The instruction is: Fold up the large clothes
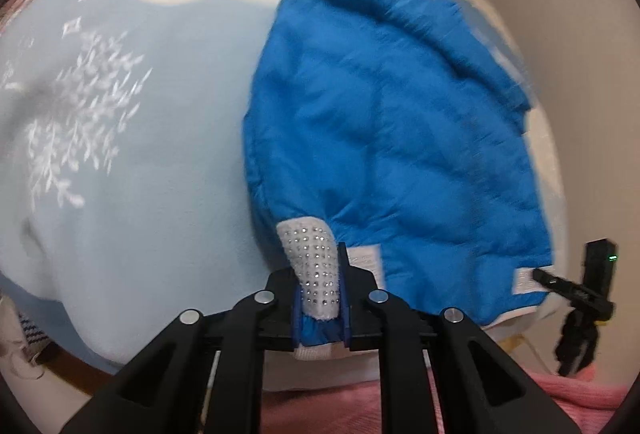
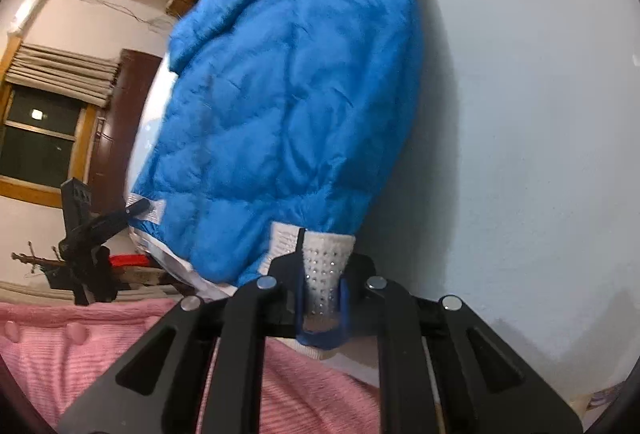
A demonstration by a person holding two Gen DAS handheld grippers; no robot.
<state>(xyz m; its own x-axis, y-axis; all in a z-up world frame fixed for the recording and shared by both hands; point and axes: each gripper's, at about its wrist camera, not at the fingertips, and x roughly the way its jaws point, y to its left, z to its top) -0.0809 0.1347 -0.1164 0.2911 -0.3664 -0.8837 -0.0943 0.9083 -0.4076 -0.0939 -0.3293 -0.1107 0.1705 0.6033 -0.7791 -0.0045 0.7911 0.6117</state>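
No brand, label or writing can be read on anything in either view.

The left tongs (image 1: 320, 298) are clamped on a white knit cuff studded with small silver dots (image 1: 316, 262), with a gathered bit of blue fabric pinched low between the blue pads. The right tongs (image 2: 320, 302) are likewise closed on a white studded cuff (image 2: 326, 266) of the same garment. In the left wrist view the other tongs (image 1: 560, 282) show at 4 o'clock, their tip touching a white band on the hem; in the right wrist view the other tongs (image 2: 120, 218) sit at 9 o'clock, gripping the white hem band.

The bright blue quilted puffer jacket (image 1: 392, 122) lies flat on a pale blue bed cover with a white leaf pattern (image 1: 120, 114). Its long axis runs from the cuffs at 6 o'clock toward the collar near 12 o'clock, leaning slightly to 1 o'clock in both views. A pink knitted blanket (image 2: 100, 346) lies along the near edge, below the jacket hem.
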